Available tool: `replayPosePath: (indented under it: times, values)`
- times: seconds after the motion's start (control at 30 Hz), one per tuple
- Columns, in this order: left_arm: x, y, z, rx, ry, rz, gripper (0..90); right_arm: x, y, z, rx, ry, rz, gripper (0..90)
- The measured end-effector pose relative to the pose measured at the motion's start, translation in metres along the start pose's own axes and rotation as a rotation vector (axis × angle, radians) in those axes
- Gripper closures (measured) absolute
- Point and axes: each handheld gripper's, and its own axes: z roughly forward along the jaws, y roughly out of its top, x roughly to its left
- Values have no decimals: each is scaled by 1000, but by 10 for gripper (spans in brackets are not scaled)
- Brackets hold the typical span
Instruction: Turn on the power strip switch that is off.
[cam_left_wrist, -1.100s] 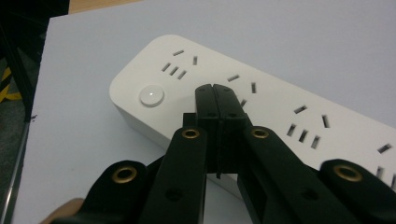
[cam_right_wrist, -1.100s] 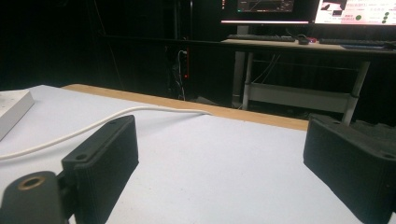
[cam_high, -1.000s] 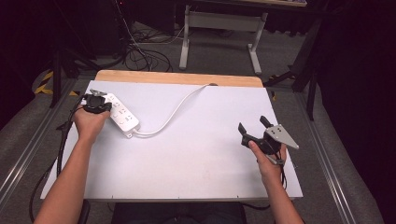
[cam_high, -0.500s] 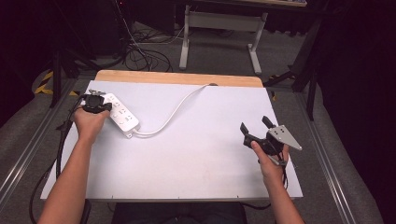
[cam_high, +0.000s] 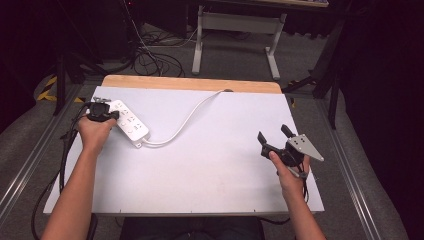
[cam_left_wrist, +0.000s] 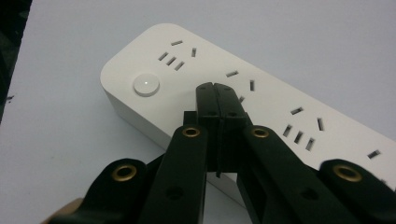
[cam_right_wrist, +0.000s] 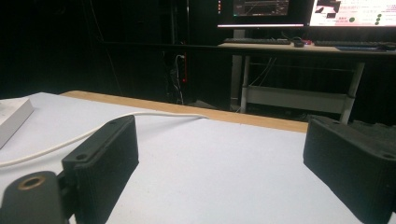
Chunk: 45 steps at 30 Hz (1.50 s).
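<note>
Left gripper (cam_left_wrist: 215, 91): jaws pressed flat together, nothing between them, tips over the top face of the white power strip (cam_left_wrist: 261, 100), at or very near the surface; actual contact can't be confirmed. Tips sit just beside the round switch button (cam_left_wrist: 146, 84), which lies off to their left in the left gripper view, at the rounded end of the strip. A sideways nudge toward that end would bring the closed tips onto the button; that looks like the work in hand, a press of the switch, judged from the posture alone.

High view: left gripper (cam_high: 98, 110) at the near-left end of the power strip (cam_high: 131, 124), far-left part of the table (cam_high: 215, 185). Strip's long axis runs on a diagonal, from the left hand (cam_high: 93, 134) away toward the table's middle and the person's side. Its white cable (cam_high: 185, 122) leaves the other end, loops, then runs toward the far wooden edge.

Right gripper (cam_high: 274, 137): jaws spread wide, holding nothing, lifted above the table at the near-right. In the right gripper view the gripper (cam_right_wrist: 219, 163) looks across bare table; the strip's corner (cam_right_wrist: 11, 119) and the cable (cam_right_wrist: 116, 122) lie off at the left, well apart.

Relation that matters: strip lies directly under the left gripper, well apart from the right. Left hand is the nearer by far; right is idle.
</note>
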Motion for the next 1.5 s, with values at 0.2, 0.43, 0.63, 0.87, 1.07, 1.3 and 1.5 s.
replayPosePath:
  times: [0.2,0.43,0.63,0.87,1.07,1.3,1.5]
  values:
    - [1,0,0,-5,-4,-3,900,1,0,0,4,1,1,107]
    - [0,0,0,-4,0,4,900,0,0,0,0,-2,4,107]
    - [0,0,0,-6,0,4,900,0,1,-1,-3,-2,7,107]
    - [1,-1,0,-7,-7,-2,900,0,1,-1,-3,-3,4,107]
    - [1,-1,0,-11,-10,-5,900,1,1,-1,-2,0,2,107]
    - [1,-1,0,-11,-9,-2,900,1,1,-2,-3,-1,6,107]
    - [-1,-1,0,-12,2,1,900,1,1,-2,-3,-2,3,107]
